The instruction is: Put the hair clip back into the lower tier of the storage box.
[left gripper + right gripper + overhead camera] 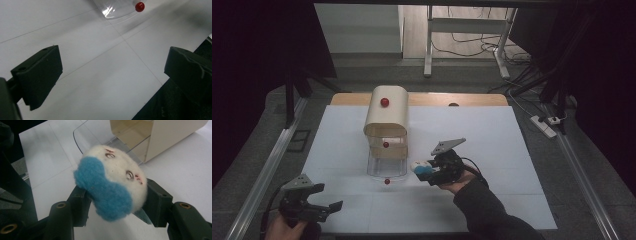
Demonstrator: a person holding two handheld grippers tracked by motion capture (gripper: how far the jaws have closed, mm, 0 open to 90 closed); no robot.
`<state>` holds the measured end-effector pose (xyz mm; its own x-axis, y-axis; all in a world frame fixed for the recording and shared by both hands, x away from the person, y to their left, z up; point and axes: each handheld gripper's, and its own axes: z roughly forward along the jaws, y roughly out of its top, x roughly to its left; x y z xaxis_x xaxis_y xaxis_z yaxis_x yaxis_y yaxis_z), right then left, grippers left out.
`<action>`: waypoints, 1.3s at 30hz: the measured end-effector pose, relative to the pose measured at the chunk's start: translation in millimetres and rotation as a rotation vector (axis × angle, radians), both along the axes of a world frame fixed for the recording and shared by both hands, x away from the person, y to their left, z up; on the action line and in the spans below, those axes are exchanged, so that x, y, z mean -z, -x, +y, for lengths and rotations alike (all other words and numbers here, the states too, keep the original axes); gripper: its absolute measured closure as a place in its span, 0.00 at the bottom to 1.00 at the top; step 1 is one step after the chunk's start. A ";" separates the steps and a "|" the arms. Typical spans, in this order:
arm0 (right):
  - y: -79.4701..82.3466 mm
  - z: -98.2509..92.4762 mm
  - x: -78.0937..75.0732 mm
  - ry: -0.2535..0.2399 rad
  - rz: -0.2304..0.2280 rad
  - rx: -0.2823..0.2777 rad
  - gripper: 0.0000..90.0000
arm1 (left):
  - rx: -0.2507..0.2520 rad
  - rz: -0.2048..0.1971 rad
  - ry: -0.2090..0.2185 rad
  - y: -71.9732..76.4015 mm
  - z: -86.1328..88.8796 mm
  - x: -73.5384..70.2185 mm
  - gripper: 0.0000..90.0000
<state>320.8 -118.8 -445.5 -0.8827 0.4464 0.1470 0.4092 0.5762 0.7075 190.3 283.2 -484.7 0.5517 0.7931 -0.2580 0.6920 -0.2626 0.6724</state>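
At the near left corner of the tabletop (492,150), the left gripper (112,75) hangs with jaws spread wide, nothing between them, just white sheet below. Further in, the right gripper (115,202) is clamped on the plush (112,182), a white-and-blue toy wedged between both jaws and bulging above them. Just beyond it sits the clear drawer (387,167), pulled out, red knob (387,181) facing us. Behind that rises the cabinet (386,112).

Black right claw (428,172) with grey 3-cornered plate, dark sleeve (492,212) behind.
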 end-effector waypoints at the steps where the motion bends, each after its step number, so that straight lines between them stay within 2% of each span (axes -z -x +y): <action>1: -1.1 1.5 -0.1 -0.002 -0.002 -0.001 0.48 | 0.000 0.000 0.000 0.0 0.0 0.0 0.02; 29: -14.4 45.0 -5.1 -0.017 -0.030 -0.044 0.48 | 0.000 0.002 0.002 -0.3 0.5 0.1 0.02; 39: -18.1 59.3 -0.1 -0.024 -0.032 -0.049 0.48 | -0.003 0.003 0.004 -0.3 0.9 0.1 0.02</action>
<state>338.9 -59.5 -445.4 -0.9076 0.3995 0.1286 0.3582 0.5774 0.7337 190.5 284.0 -484.7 0.5488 0.7938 -0.2623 0.6945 -0.2582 0.6716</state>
